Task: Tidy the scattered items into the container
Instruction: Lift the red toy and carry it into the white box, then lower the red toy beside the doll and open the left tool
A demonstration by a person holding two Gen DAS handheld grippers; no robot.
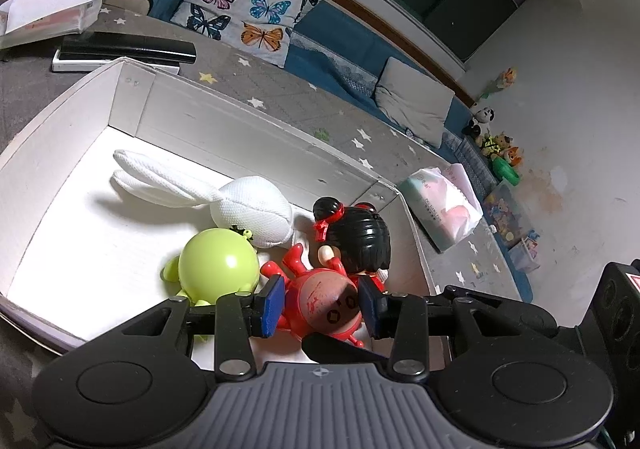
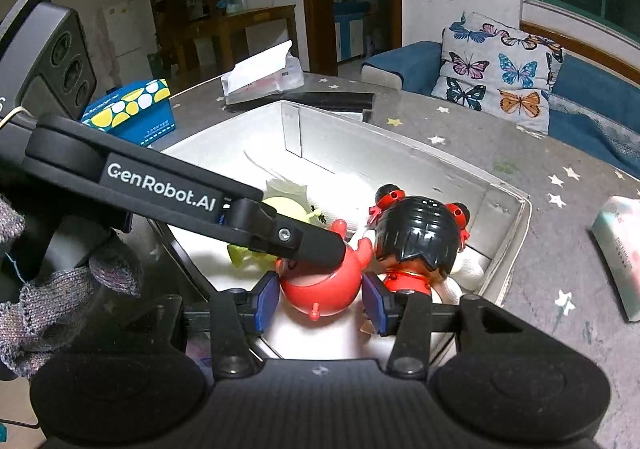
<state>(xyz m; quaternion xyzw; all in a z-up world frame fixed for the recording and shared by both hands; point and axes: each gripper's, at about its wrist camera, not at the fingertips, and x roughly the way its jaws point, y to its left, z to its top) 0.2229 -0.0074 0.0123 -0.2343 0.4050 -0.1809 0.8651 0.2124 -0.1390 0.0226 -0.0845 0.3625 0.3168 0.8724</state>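
Observation:
A white box stands on the grey star-patterned table. Inside lie a white plush rabbit, a lime green round toy, a doll with black hair and red bows, and a red round toy. My left gripper has its blue pads on both sides of the red toy, inside the box. My right gripper also straddles the red toy from the near side, pads close to it. The left gripper's finger crosses the right wrist view.
A tissue pack lies on the table to the right of the box. A black flat device and a white paper box lie beyond it. A blue patterned box stands at the left. A sofa with a butterfly pillow is behind.

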